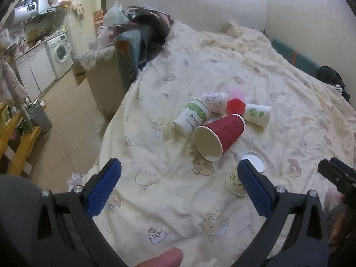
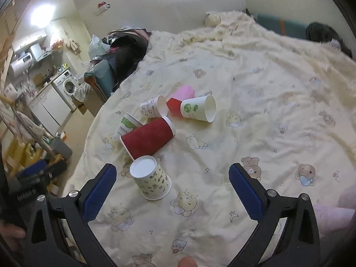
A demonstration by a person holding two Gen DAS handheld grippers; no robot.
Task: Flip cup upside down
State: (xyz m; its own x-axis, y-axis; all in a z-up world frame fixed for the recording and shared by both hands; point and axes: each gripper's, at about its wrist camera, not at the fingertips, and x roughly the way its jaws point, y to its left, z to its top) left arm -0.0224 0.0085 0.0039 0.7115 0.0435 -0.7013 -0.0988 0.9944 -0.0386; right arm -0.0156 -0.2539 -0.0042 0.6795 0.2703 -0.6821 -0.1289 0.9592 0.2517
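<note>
A green-patterned paper cup [image 2: 152, 180] stands upside down on the bed sheet [image 2: 255, 115], between my right gripper's [image 2: 172, 179] open fingers but nearer the left one, untouched. In the left wrist view it [image 1: 234, 181] is partly hidden behind the right finger [image 1: 253, 184] of my left gripper [image 1: 178, 175], which is open and empty. Beyond it several cups lie on their sides: a red ribbed cup [image 1: 219, 136] [image 2: 148, 140], a white "PAPER" cup [image 1: 192, 116], a white cup with a green print [image 2: 199, 108].
A patterned cup [image 2: 153, 106], a small red cup [image 2: 174, 105] and a pink cup [image 2: 183, 92] lie in the same cluster. The bed's left edge drops to the floor [image 1: 66, 120]. A chair piled with clothes [image 1: 133, 35] stands at the bed's far left.
</note>
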